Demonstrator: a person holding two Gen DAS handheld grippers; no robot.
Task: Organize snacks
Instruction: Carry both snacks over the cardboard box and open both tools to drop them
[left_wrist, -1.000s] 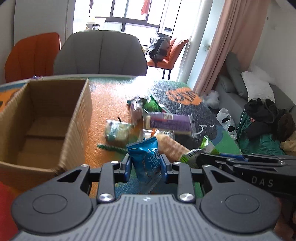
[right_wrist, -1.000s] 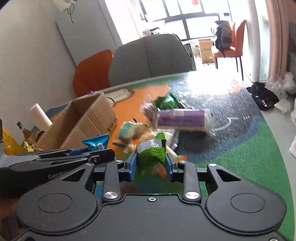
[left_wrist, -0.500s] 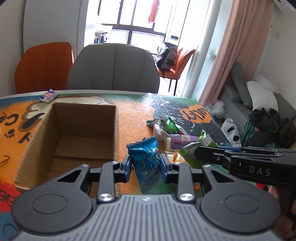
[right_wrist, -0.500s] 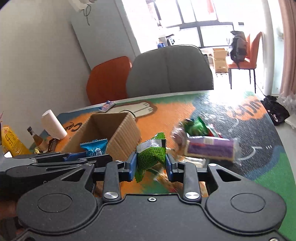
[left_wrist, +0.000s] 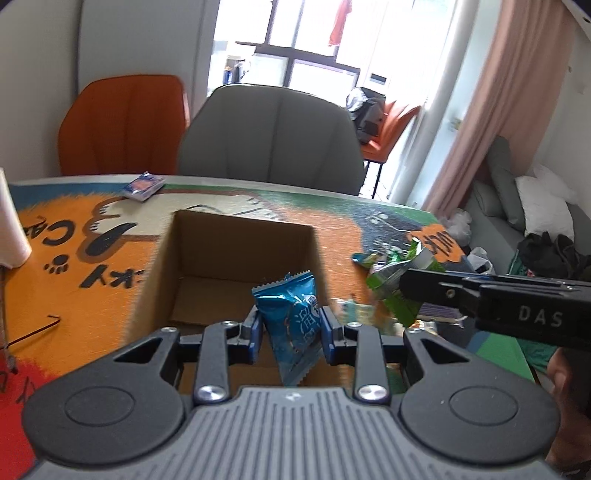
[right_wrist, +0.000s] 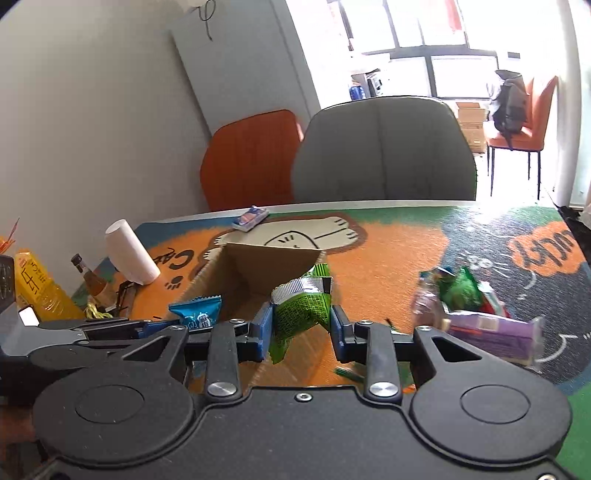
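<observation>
Cardboard box on worktop looks empty, nothing stowed yet. Snack pile waits at right. Left tool grips blue packet over box; right tool grips green packet near its rim.

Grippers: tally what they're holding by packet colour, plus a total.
Blue packet, in left gripper: 1
Green packet, in right gripper: 1
Total: 2
</observation>
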